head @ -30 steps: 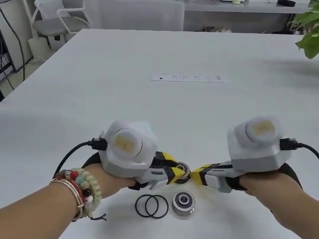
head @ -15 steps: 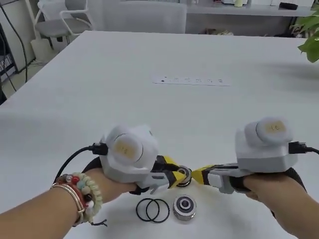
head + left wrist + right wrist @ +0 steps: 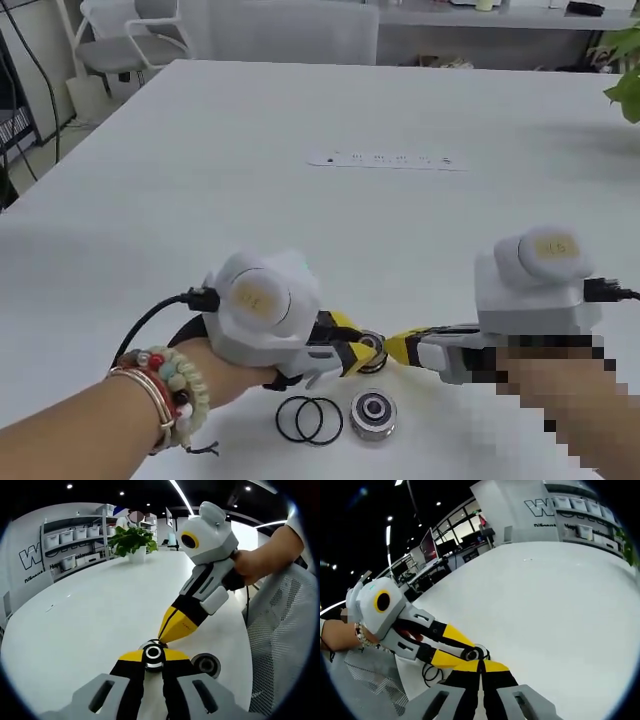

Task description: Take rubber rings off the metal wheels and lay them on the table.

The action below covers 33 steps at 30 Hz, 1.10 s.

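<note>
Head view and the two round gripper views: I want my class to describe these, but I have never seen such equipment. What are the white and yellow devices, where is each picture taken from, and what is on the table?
A person holds a pincer tool, called a hand-held gripper, in each hand. The head view comes from a headset camera looking down at the white table. Each round picture comes from a camera on one gripper, looking along its yellow-tipped jaws. The left hand-held gripper clamps a small metal wheel. The right hand-held gripper has its closed tips at that wheel's edge. On the table lie two black rubber rings and a second metal wheel.
</note>
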Tool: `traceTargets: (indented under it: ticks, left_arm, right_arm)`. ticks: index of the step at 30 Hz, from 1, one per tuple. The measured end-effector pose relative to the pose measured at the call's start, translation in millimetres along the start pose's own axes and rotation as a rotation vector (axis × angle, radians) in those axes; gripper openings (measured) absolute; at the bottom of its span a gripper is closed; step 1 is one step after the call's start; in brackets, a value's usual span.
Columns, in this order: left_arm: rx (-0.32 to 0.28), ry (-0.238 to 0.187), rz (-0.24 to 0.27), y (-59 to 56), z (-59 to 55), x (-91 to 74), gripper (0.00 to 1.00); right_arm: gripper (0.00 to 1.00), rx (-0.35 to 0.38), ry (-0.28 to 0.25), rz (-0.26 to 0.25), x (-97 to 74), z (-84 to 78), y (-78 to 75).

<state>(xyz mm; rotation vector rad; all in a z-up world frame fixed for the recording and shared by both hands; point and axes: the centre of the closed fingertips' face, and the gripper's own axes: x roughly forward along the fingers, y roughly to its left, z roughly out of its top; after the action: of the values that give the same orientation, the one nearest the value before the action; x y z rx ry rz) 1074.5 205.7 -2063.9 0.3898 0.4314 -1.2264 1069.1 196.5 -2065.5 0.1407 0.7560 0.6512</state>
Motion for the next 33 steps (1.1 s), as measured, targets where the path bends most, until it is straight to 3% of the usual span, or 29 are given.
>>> traceTargets:
  ticks: [19,22,23,25,26,33]
  left_arm:
    - [0.005,-0.004,-0.001,-0.3,0.4,0.8,0.08]
    - [0.004,-0.005,-0.001,-0.6,0.5,1.1,0.08]
    - [0.005,-0.005,0.000,-0.7,0.7,1.2,0.08]
    - [0.002,-0.006,0.000,-0.8,0.8,1.1,0.08]
    - [0.004,-0.006,0.000,-0.9,0.9,1.1,0.08]
    - [0.003,-0.008,0.002,-1.1,1.0,1.1,0.08]
  right_arm:
    - [0.00,-0.081,0.008,0.006,0.0,3.6,9.8]
    - [0.00,-0.075,-0.008,0.039,-0.9,8.8,18.2]
    - [0.00,-0.064,-0.087,0.071,0.1,21.8,25.9]
    - [0.00,-0.067,-0.039,0.043,-1.9,17.6,23.2]
    - [0.00,-0.106,-0.055,0.030,-0.8,19.7,21.5]
    - [0.00,-0.085,-0.043,0.048,0.8,15.0,23.0]
